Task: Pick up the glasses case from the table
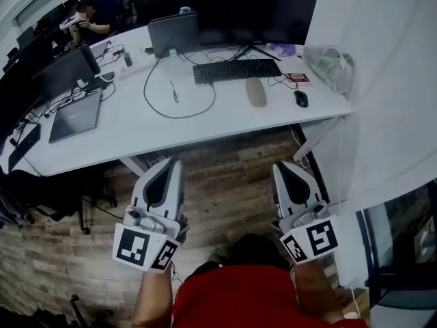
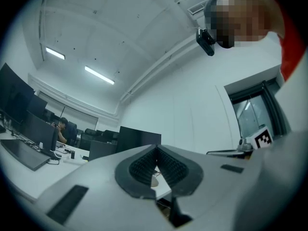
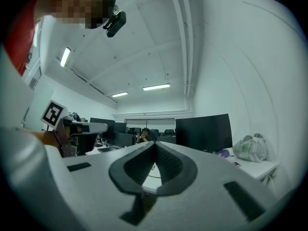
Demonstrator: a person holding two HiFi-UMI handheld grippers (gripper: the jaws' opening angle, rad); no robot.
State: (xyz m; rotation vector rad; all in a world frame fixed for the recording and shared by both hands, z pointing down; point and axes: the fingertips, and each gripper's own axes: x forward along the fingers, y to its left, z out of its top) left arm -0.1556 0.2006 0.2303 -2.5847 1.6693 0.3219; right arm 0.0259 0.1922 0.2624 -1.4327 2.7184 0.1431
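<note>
The glasses case (image 1: 255, 91), a beige oval, lies on the white desk (image 1: 136, 125) just below the right part of the black keyboard (image 1: 236, 70). My left gripper (image 1: 168, 161) and right gripper (image 1: 283, 166) hang side by side over the wooden floor, short of the desk's front edge and well apart from the case. Both point toward the desk. In the left gripper view the left gripper (image 2: 155, 147) has its tips meeting with nothing between them. The right gripper (image 3: 155, 143) is likewise shut and empty in its own view.
A black mouse (image 1: 301, 98) and a clear plastic bag (image 1: 330, 65) sit right of the case. A monitor (image 1: 256, 11), a laptop (image 1: 173, 33), a pen (image 1: 174, 91) and looping cables fill the desk's back. A closed laptop (image 1: 75, 116) lies left. A person sits far back left.
</note>
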